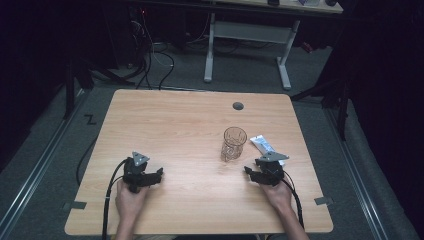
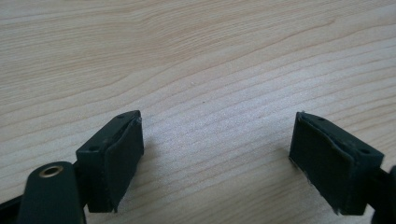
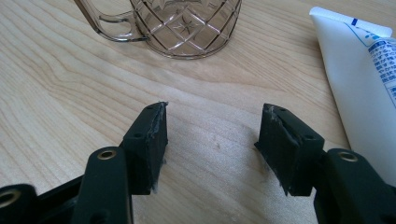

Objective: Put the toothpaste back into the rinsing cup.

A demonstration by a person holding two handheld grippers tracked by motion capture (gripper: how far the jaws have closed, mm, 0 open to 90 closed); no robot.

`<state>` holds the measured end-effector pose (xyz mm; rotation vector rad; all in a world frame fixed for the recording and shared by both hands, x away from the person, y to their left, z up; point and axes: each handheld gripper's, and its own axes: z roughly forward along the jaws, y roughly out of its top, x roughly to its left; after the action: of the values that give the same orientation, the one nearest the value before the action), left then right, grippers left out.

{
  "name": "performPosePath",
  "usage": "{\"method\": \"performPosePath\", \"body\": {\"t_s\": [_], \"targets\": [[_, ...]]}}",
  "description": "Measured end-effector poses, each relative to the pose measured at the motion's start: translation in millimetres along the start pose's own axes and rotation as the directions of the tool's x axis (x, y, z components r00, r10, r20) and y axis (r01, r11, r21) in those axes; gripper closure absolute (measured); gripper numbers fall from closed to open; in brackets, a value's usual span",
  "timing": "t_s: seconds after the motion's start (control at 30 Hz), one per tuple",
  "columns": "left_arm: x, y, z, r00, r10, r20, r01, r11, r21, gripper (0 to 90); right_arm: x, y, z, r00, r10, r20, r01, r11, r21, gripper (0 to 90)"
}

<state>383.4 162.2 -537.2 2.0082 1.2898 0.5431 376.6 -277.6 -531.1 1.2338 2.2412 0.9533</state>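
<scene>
A clear patterned glass mug point(image 1: 234, 143) with a handle stands upright on the wooden table point(image 1: 180, 125), right of the middle. A white tube point(image 1: 265, 146) with blue print lies just to its right. My right gripper point(image 1: 254, 173) rests near the front right, a little short of the mug and the tube. In the right gripper view its jaws stand open over bare wood, with the mug point(image 3: 187, 28) ahead and the tube point(image 3: 364, 79) at the right. My left gripper point(image 1: 152, 176) rests at the front left, and its own view point(image 2: 217, 140) has the jaws wide open above bare wood.
A round grey cable port point(image 1: 238, 106) sits near the table's far edge. Beyond the table stand a white desk frame point(image 1: 245, 35) and loose cables on the grey floor. Cables trail from both grippers off the front edge.
</scene>
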Motion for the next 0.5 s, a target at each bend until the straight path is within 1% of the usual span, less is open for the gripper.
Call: {"method": "performPosePath", "body": {"t_s": [0.5], "targets": [[0.1, 0.0, 0.0, 1.0000, -0.002, 0.001, 0.002, 1.0000, -0.001, 17.7, -0.1, 0.0, -0.1, 1.0000, 0.004, -0.001, -0.004, 1.000, 0.001, 42.0]]}}
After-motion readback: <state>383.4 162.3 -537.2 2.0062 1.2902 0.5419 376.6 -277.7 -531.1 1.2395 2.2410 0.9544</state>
